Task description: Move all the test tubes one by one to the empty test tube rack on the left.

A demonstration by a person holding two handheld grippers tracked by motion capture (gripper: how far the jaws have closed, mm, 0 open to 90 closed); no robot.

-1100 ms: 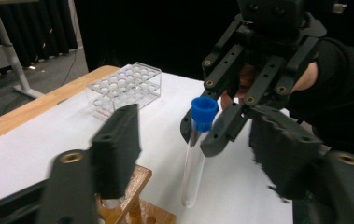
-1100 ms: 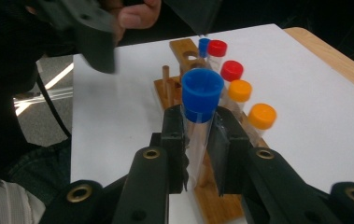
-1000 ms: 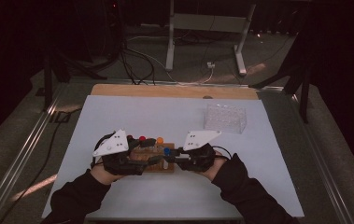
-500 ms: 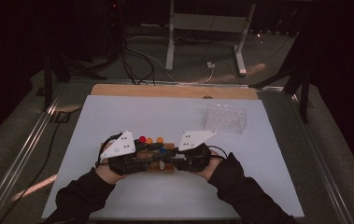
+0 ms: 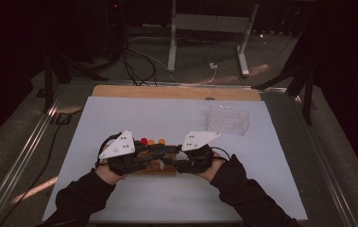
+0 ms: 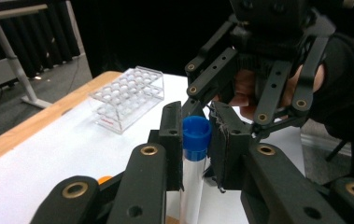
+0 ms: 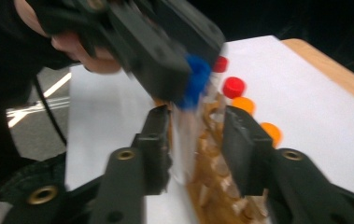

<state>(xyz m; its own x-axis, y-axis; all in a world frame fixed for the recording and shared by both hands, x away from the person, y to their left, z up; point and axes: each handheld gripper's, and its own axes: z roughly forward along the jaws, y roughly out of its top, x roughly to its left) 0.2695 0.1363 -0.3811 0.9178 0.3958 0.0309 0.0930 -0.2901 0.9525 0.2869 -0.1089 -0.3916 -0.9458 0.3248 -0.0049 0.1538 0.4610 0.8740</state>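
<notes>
I have both tongs meeting low on the white tabletop [image 5: 176, 118], toward six o'clock, over a wooden rack [image 5: 160, 166] of capped tubes. My left tongs [image 6: 195, 140] are clamped on a clear tube with a blue cap [image 6: 196, 133]; the jaws have just been closing and now press its upper part just under the cap, the tube standing roughly upright between them. My right tongs [image 7: 195, 140] have just been opening; their jaws stand apart on either side of the same tube's lower body, and through the blur I see no pad pressing it. Red and orange caps [image 7: 240, 93] sit in the rack at about two o'clock from my right tongs. A clear empty tube rack [image 5: 227, 119] stands well apart, toward one o'clock on the tabletop
</notes>
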